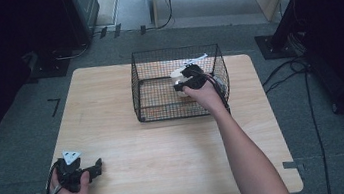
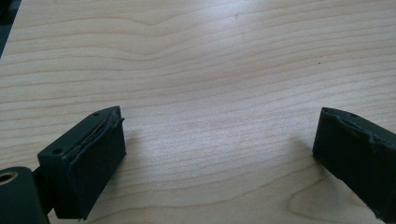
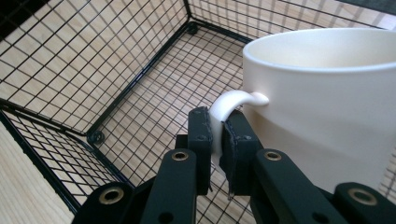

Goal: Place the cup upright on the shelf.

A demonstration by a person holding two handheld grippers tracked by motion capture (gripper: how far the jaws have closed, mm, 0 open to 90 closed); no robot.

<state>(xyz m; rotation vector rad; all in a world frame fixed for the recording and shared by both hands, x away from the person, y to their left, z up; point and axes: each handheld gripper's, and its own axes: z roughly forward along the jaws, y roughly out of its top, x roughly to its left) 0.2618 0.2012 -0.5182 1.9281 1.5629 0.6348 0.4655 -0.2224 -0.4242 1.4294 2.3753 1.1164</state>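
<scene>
Smooth white mug [image 3: 322, 107], wire basket [image 3: 93, 70], wooden table [image 2: 210, 60]

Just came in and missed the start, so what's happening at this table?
A person works with a handheld gripper in each hand. The right gripper is shut on the handle of a white mug, holding it inside the black wire basket that stands on the far half of the wooden table. The left gripper sits at the near left corner of the table, jaws wide apart over bare wood, holding nothing.
</scene>
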